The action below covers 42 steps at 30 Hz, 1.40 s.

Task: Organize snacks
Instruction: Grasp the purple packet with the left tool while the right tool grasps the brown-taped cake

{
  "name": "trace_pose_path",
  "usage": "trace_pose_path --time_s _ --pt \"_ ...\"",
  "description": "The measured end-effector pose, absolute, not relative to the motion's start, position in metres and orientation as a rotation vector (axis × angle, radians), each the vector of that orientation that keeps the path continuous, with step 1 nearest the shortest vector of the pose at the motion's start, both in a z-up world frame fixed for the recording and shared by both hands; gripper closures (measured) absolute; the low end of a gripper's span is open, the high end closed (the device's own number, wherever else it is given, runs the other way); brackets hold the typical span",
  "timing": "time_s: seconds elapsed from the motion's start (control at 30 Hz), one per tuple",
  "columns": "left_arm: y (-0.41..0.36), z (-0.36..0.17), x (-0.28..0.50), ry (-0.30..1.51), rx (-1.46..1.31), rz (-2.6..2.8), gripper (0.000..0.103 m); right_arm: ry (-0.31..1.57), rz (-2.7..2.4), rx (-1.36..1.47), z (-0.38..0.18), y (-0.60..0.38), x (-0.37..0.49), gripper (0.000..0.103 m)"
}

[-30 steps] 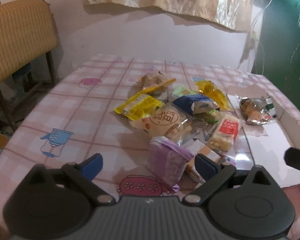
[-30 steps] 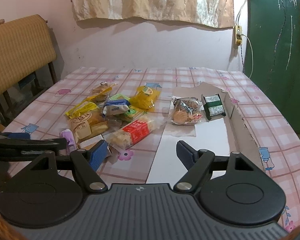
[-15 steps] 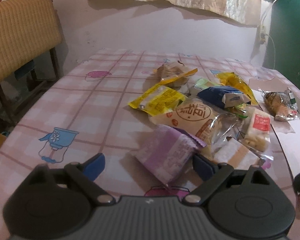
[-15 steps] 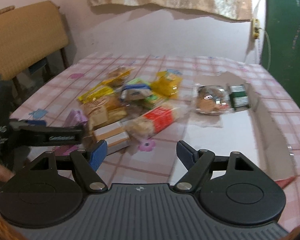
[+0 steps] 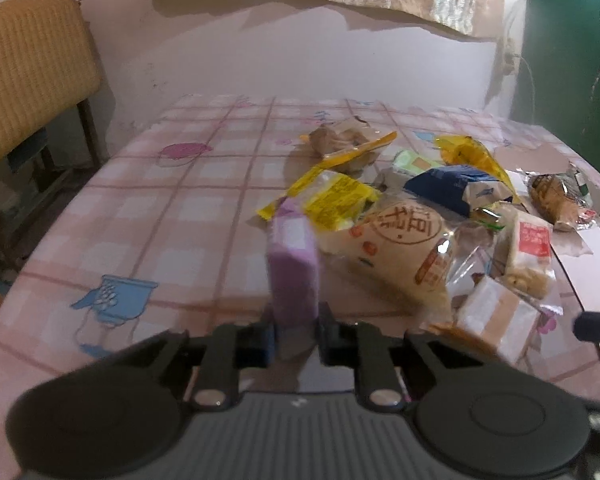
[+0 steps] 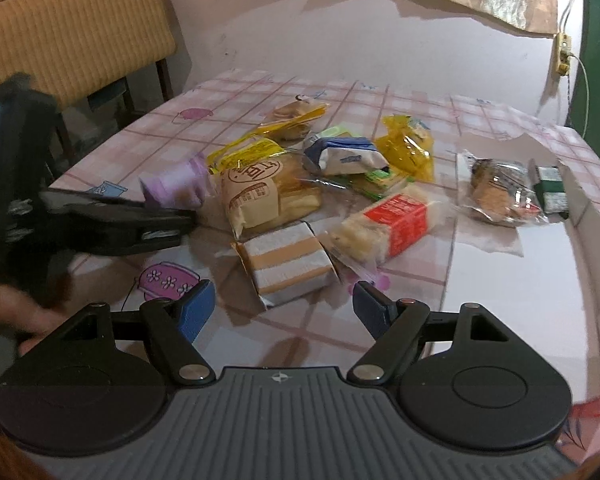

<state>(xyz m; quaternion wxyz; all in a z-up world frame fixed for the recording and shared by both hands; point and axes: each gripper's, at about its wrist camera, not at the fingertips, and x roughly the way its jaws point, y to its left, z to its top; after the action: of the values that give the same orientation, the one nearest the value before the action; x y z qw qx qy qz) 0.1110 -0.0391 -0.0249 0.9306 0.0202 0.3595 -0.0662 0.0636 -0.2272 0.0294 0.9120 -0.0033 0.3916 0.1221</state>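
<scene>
My left gripper (image 5: 294, 338) is shut on a purple snack packet (image 5: 293, 270) and holds it tilted up off the table; it also shows in the right wrist view (image 6: 176, 188), held by the left gripper (image 6: 180, 224). My right gripper (image 6: 278, 308) is open and empty, just in front of a brown-and-white striped packet (image 6: 288, 266). A pile of snacks lies beyond: a bread bag with a round stamp (image 6: 260, 196), a red-labelled packet (image 6: 388, 228), a blue packet (image 6: 342, 156) and yellow packets (image 6: 410, 148).
A shallow white cardboard box (image 6: 512, 280) lies at the right, holding a cookie packet (image 6: 496, 192) and a green packet (image 6: 550, 192). The table has a pink checked cloth (image 5: 172, 216). A wicker chair (image 6: 76, 36) stands at the left by the wall.
My left gripper has closed on the purple packet and lifted it off the table. My right gripper has moved forward toward the striped packet, still open.
</scene>
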Motion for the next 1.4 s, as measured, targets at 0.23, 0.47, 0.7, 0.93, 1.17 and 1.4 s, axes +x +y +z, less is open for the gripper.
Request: trace_pose_path --time_s 0.23,0.47,0.7,0.93,1.17,1.4 --pt "-0.027 -0.025 0.106 0.735 0.026 -0.152 0.086 0.850 0.292 -0.040 0.020 -0.216 0.089 0.006" --pt "-0.029 -0.028 0.115 0.705 0.055 -0.106 0.039 0.853 0.302 -0.103 0.016 -0.204 0.107 0.004" --pt "-0.026 -0.029 0.127 0.702 0.020 -0.088 0.086 0.813 0.298 -0.149 0.015 -0.201 0.098 0.037" --pt "-0.021 -0.017 0.105 0.673 0.018 -0.093 0.086 0.771 0.308 -0.133 0.026 -0.208 0.077 0.039" --pt "-0.022 0.003 0.073 0.642 0.029 -0.092 0.086 0.708 0.307 -0.079 0.048 -0.220 0.052 0.039" --pt "-0.027 0.027 0.048 0.609 0.036 -0.083 0.086 0.657 0.254 -0.077 0.073 -0.228 0.028 0.039"
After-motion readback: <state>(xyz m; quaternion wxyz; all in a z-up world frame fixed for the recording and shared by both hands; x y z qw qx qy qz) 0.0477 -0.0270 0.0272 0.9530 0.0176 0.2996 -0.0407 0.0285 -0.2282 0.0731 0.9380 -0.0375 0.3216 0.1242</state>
